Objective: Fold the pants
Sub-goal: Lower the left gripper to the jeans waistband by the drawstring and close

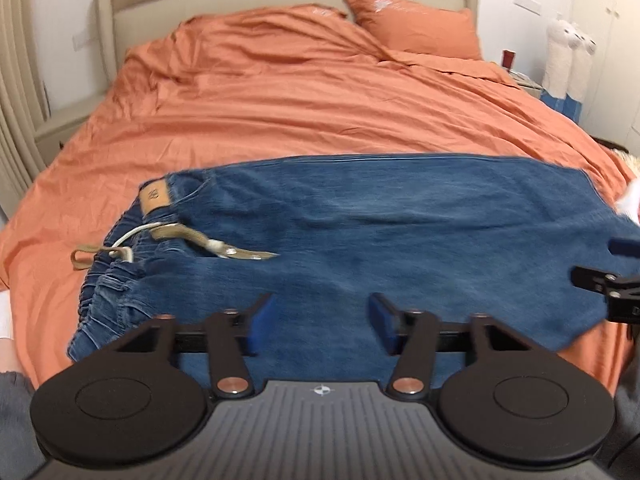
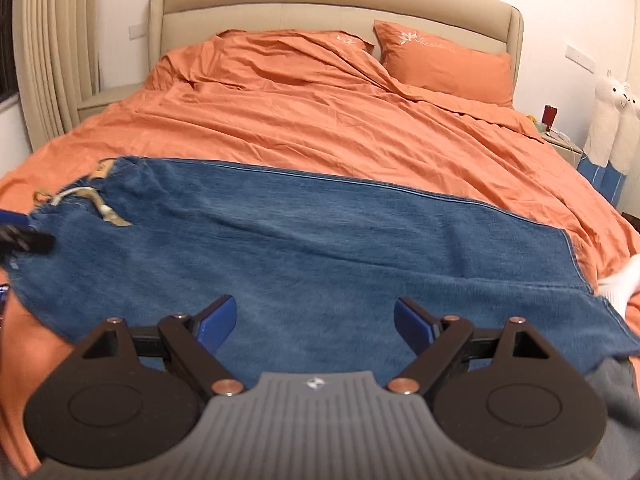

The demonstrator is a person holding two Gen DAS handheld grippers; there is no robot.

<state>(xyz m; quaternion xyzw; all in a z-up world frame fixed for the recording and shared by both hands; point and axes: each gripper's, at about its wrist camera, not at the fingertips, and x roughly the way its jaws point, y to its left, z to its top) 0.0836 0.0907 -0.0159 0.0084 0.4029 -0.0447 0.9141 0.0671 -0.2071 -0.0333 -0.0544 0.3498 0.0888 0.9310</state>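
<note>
Blue jeans [image 1: 360, 232] lie across the near end of the bed, folded lengthwise with one leg over the other, waistband [image 1: 120, 276] with a tan drawstring at the left, cuffs [image 2: 576, 280] at the right. My left gripper [image 1: 320, 324] is open and empty just above the denim near the seat. My right gripper [image 2: 316, 324] is open and empty above the legs [image 2: 320, 248]. The right gripper's fingertips [image 1: 592, 276] show at the right edge of the left wrist view. The left gripper's fingertips [image 2: 28, 240] show at the left edge of the right wrist view.
The bed has a rumpled orange duvet [image 2: 320, 120] and orange pillows [image 2: 444, 68] against a beige headboard [image 2: 320, 4]. A nightstand [image 2: 560, 140] with small items and plush llamas [image 2: 612, 120] stand at the right. A white cloth [image 2: 624, 276] lies beside the cuffs.
</note>
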